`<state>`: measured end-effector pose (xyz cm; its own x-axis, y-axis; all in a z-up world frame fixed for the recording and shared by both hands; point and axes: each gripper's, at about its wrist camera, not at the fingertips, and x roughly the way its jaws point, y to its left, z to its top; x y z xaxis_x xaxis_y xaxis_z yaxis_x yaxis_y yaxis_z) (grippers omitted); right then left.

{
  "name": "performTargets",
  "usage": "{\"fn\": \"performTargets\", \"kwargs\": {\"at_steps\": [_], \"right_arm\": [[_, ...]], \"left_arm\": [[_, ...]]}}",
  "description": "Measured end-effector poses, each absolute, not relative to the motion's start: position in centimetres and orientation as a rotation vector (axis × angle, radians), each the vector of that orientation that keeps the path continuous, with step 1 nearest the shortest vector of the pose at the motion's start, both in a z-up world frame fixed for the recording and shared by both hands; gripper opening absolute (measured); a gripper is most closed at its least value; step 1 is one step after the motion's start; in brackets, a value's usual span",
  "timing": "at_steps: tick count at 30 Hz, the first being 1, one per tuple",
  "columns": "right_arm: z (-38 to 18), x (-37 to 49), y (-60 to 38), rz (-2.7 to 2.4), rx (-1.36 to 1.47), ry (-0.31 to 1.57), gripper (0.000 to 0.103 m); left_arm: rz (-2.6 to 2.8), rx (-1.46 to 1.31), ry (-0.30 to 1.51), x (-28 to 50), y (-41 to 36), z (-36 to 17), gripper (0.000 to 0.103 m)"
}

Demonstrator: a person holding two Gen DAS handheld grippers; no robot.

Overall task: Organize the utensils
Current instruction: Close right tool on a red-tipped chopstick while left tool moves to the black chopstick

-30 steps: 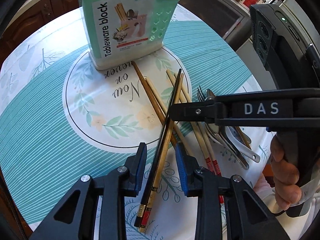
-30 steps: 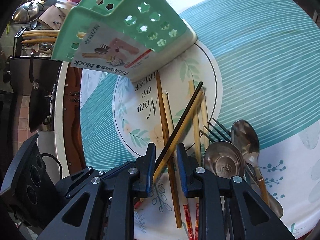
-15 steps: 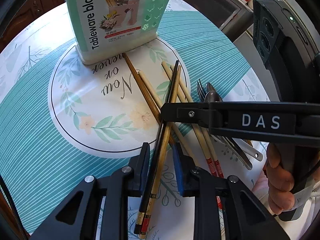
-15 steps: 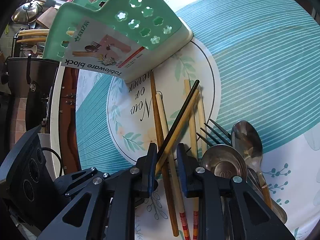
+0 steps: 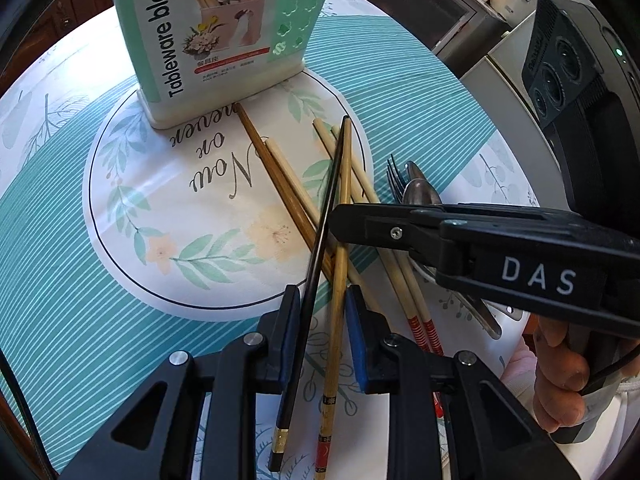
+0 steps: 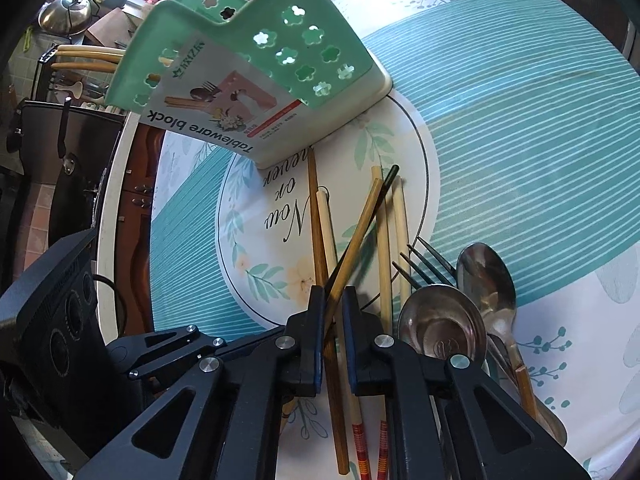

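A black chopstick (image 5: 320, 232) and a tan chopstick (image 5: 342, 240) are lifted together off the pile. My right gripper (image 6: 333, 300) is shut on them near their middle; it shows from the side in the left wrist view (image 5: 340, 220). My left gripper (image 5: 322, 308) straddles their thick ends, its pads a little apart from the sticks. Several more chopsticks (image 5: 280, 184) lie on the tablecloth. A fork (image 6: 424, 256) and spoons (image 6: 440, 324) lie to their right. The green tableware holder (image 5: 224, 28) stands upright beyond them.
The round table has a teal-striped floral cloth (image 5: 60, 220). Its edge runs along the right in the left wrist view, with kitchen appliances (image 5: 492, 52) beyond. Pots and a wooden cabinet (image 6: 132, 208) lie past the far edge in the right wrist view.
Both grippers have moved closer to the holder with the two chopsticks. The right gripper has narrowed onto the sticks. The thick ends of the sticks have spread slightly apart.
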<state>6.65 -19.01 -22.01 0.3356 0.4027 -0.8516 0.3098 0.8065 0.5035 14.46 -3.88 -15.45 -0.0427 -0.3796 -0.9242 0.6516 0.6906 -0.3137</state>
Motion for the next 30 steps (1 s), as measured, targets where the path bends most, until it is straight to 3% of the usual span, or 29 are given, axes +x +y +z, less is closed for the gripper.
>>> {"fn": "performTargets", "kwargs": {"at_steps": [17, 19, 30], "right_arm": [[-21.1, 5.4, -19.8, 0.108, 0.633, 1.248, 0.009], [-21.3, 5.2, -19.9, 0.108, 0.622, 1.257, 0.001], [-21.3, 4.4, -20.6, 0.115, 0.64, 1.276, 0.001]], "left_arm": [[-0.857, 0.242, 1.409, 14.5, -3.8, -15.0, 0.022], [-0.845, 0.254, 1.405, 14.6, -3.6, -14.9, 0.022], [-0.802, 0.329, 1.409, 15.1, -4.6, -15.2, 0.022]]}}
